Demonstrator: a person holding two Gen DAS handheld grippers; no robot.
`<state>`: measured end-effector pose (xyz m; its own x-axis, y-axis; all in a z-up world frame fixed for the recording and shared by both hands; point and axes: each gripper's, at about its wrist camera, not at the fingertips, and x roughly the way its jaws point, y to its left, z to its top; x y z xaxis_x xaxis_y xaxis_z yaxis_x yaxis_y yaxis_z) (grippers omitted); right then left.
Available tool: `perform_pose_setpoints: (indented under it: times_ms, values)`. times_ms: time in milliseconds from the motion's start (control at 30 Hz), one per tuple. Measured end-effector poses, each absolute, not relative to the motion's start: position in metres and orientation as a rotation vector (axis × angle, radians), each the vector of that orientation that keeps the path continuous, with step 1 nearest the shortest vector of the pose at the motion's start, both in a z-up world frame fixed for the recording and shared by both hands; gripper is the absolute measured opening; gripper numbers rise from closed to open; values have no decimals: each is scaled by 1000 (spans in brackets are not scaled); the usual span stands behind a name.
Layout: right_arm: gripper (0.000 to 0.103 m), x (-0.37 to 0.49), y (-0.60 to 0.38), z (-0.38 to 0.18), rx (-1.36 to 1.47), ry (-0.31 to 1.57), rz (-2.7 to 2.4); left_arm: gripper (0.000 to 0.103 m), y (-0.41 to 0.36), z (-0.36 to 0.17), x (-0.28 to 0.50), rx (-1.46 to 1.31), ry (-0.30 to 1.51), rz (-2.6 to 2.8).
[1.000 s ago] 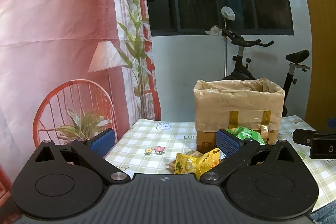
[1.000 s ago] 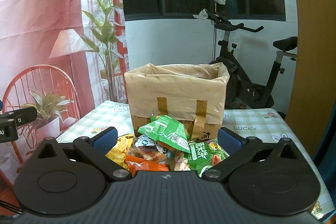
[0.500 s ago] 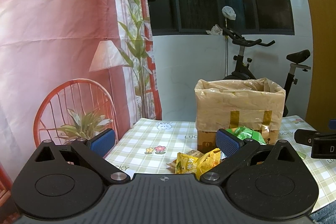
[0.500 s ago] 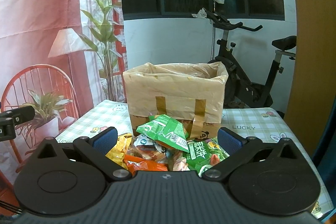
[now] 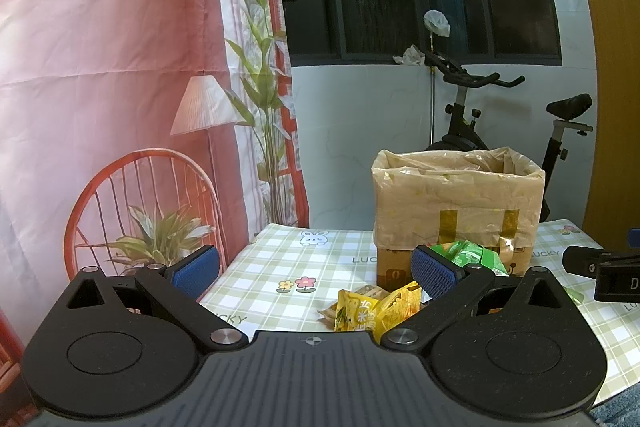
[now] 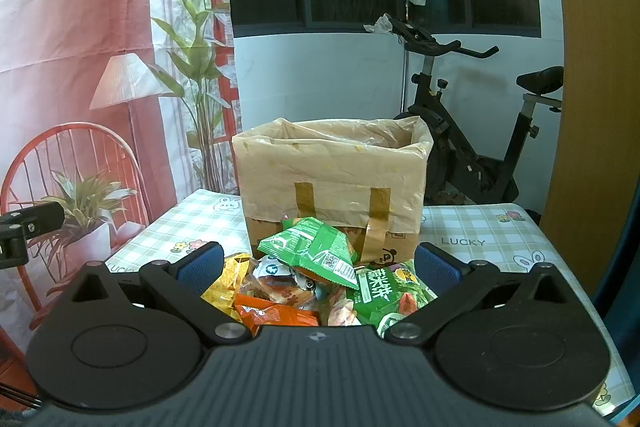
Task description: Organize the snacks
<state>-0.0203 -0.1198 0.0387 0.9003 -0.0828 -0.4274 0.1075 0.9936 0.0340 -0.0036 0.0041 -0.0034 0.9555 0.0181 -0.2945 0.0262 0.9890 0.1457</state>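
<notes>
Both my claws wide, holding nothing: right gripper (image 6: 316, 265) hangs over the snack pile (image 6: 312, 279), squared up for a pick; left gripper (image 5: 314, 267) off to the side, near the yellow packet (image 5: 354, 313). Lined box (image 6: 332, 183) stands open-topped just behind the pile, so drops should be short
</notes>
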Motion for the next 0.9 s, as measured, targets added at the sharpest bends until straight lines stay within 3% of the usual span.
perform_pose_setpoints:
  times_ms: [900]
  values:
    - [103, -22, -121, 34, 58, 443, -95, 103, 8, -6, -1, 128, 335, -13]
